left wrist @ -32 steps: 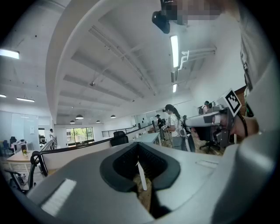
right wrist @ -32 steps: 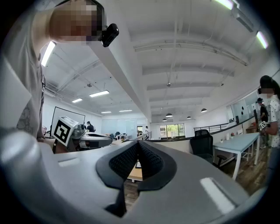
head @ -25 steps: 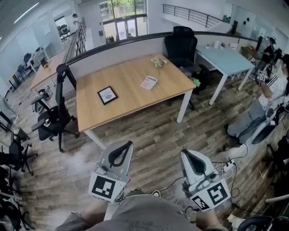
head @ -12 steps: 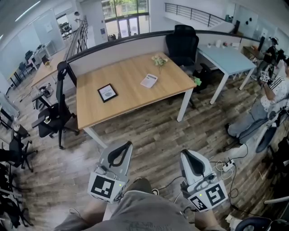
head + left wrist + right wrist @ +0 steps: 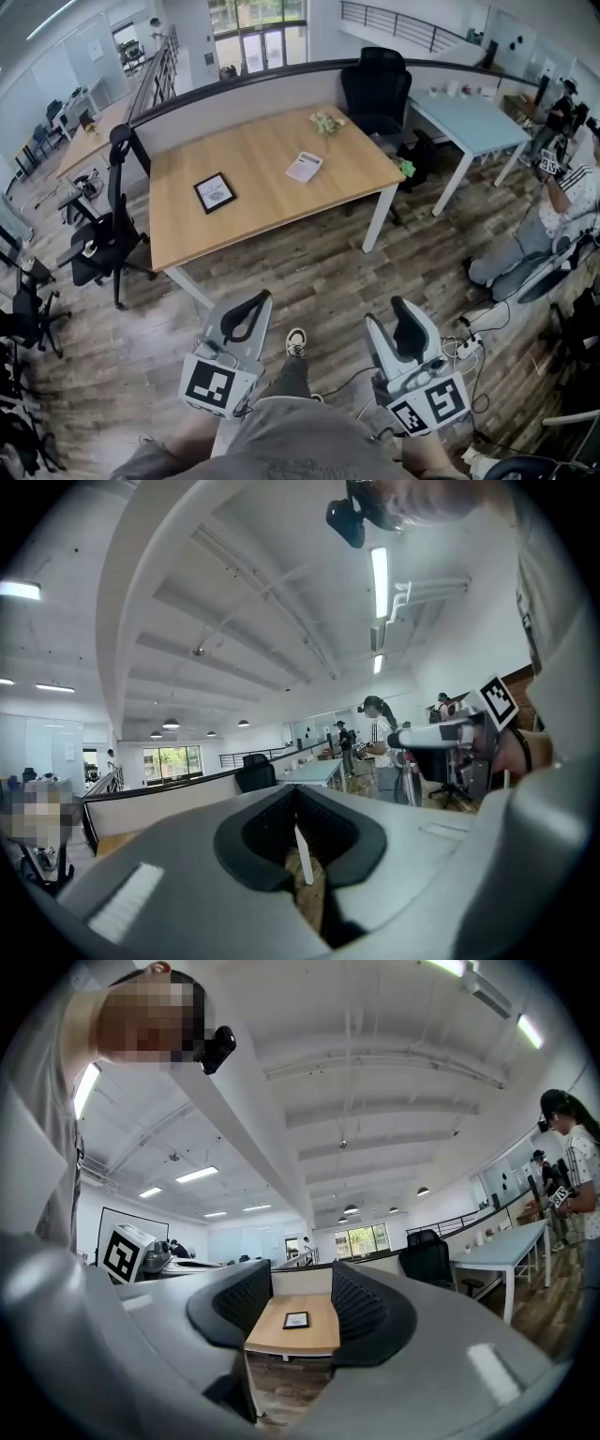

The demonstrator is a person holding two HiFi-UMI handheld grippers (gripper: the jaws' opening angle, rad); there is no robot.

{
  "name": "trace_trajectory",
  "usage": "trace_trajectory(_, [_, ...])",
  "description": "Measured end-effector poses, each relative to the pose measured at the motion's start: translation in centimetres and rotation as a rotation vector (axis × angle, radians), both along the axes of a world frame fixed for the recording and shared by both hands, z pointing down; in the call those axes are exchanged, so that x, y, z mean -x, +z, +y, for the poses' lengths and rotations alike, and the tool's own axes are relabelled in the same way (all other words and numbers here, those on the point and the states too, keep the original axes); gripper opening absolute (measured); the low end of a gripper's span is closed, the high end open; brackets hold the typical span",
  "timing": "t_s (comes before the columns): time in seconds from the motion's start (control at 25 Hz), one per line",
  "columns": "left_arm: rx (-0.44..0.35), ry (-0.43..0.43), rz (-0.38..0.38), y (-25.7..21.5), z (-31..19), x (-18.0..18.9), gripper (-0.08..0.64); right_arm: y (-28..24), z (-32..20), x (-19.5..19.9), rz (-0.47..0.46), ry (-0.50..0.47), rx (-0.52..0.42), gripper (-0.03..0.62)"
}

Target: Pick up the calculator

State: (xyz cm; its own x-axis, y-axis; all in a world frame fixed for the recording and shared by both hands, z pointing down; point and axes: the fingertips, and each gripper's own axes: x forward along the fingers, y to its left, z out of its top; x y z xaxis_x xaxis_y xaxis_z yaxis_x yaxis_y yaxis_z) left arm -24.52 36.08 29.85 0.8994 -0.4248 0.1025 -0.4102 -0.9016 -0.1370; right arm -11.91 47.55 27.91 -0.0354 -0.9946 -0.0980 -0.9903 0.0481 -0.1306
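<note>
Still, nothing is done yet: the calculator (image 5: 304, 167) lies untouched on the table (image 5: 267, 202), well apart from both grippers, the left gripper (image 5: 260, 300) closed and empty, the right gripper (image 5: 389, 314) opening with nothing between its jaws.

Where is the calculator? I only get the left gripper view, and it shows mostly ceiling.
Observer: In the head view the calculator lies flat on the right half of the wooden table, with nothing touching it.
Operator: Is anything lying close to it?
Observer: A black-framed picture lies on the same table, to the calculator's left and well apart from it.
Operator: Are the right tongs ready?
Observer: The right gripper is over the floor, short of the table. Its tongs are opening with nothing between them. Through the gap its own view shows the table and the framed picture, not the calculator.
</note>
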Motion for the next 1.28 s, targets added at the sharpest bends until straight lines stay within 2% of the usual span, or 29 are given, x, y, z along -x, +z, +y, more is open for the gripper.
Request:
trace_trajectory(0.48, [0.023,0.025,-0.001,-0.1,-9.2,-6.3,0.002,0.4,-9.1,-5.6,0.015,0.016,0.062,0.189])
trace_trajectory(0.76, [0.034,0.057,-0.019,-0.5,-17.2,-9.9,0.002,0.3,-17.1,-8.8,0.012,0.032,0.101,0.187])
trace_trajectory(0.96, [0.042,0.076,-0.024,-0.2,-23.2,-11.9,0.002,0.4,-23.6,-10.0,0.054,0.036,0.128,0.187])
trace_trajectory(1.12, [0.041,0.085,-0.02,-0.3,-27.7,-13.2,0.002,0.6,-28.5,-11.1,0.052,0.03,0.135,0.187])
trace_trajectory(1.28, [0.046,0.083,-0.019,0.2,-31.7,-13.7,0.002,0.7,-32.7,-11.8,0.104,0.04,0.131,0.187])
